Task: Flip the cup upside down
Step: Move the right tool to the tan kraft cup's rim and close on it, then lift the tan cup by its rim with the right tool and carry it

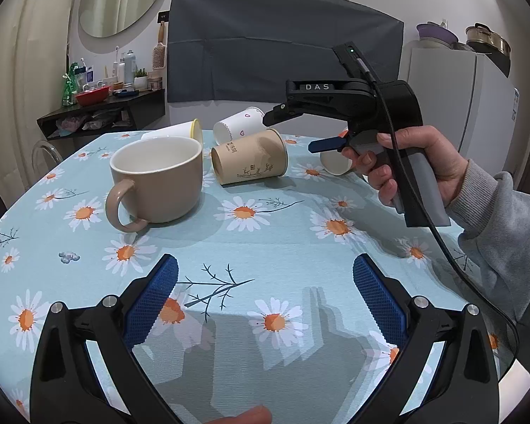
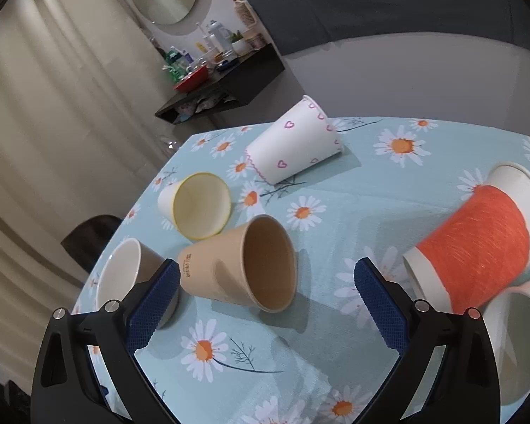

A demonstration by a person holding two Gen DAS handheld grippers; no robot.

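A beige mug [image 1: 159, 180] stands upright on the daisy tablecloth [image 1: 265, 247], handle toward me; its rim shows at the left of the right wrist view [image 2: 118, 275]. A brown paper cup [image 1: 249, 157] lies on its side beside it, also in the right wrist view [image 2: 243, 270]. My left gripper [image 1: 265, 304] is open and empty, low over the cloth in front of the mug. My right gripper [image 2: 266, 300] is open and empty, hovering above the brown cup; its body [image 1: 335, 102] shows in the left wrist view.
Other cups lie on their sides: a yellow-rimmed one [image 2: 198, 205], a white one with pink hearts [image 2: 293, 145], an orange-banded one [image 2: 477, 243] and a white one [image 2: 512, 339] at the right edge. A dark shelf [image 1: 102, 109] with bottles stands behind the table.
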